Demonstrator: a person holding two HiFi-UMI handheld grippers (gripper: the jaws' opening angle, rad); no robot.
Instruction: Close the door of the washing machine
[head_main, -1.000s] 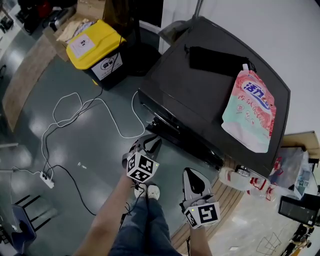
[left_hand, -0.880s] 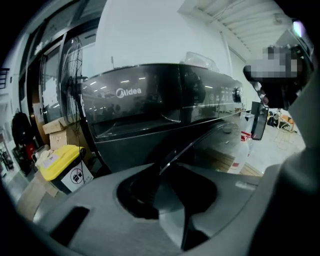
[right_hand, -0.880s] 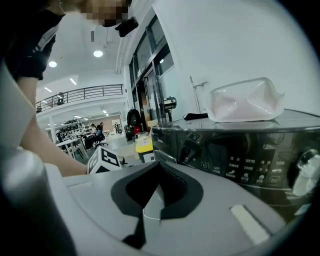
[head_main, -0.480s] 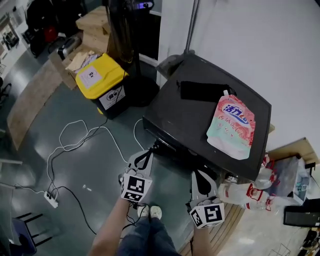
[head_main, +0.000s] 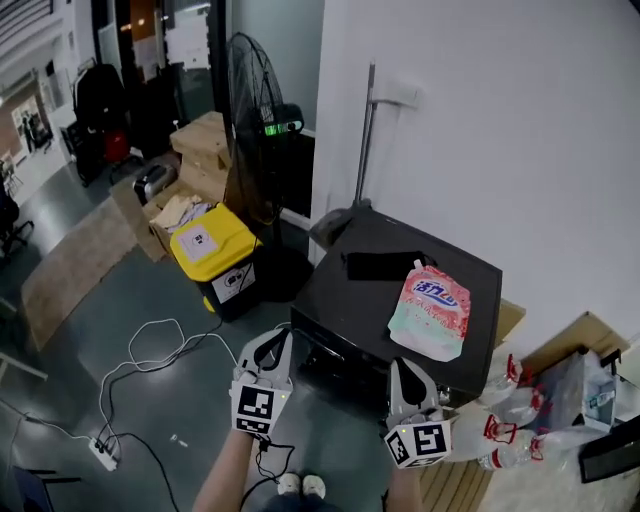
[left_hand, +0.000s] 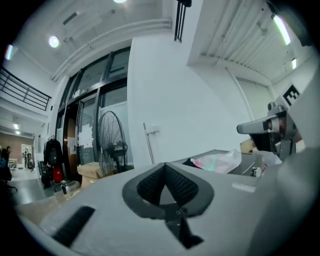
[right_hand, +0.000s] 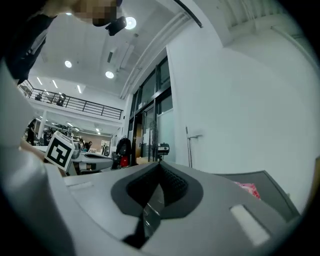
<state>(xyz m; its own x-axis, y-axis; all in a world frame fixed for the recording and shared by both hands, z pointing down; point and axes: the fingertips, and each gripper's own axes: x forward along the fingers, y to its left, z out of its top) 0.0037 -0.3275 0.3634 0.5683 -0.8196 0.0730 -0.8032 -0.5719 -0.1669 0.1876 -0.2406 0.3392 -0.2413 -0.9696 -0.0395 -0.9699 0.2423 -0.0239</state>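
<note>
Lifting since earlier frame: left tongs (head_main: 272, 345), right tongs (head_main: 405, 375) higher, pointing level beside black boxy washing machine (head_main: 345, 295); both closed, empty.

Pouch (head_main: 430, 312) on the machine (head_main: 340, 300), right: blue characters near its far end, too small to read. Yellow bin (head_main: 205, 245), far left: white label on the lid, white sticker with dark symbols on the front, both illegible. Left gripper (head_main: 270, 342) and right gripper (head_main: 404, 368): square black-and-white code markers on their cubes. No legible words or numbers.
</note>
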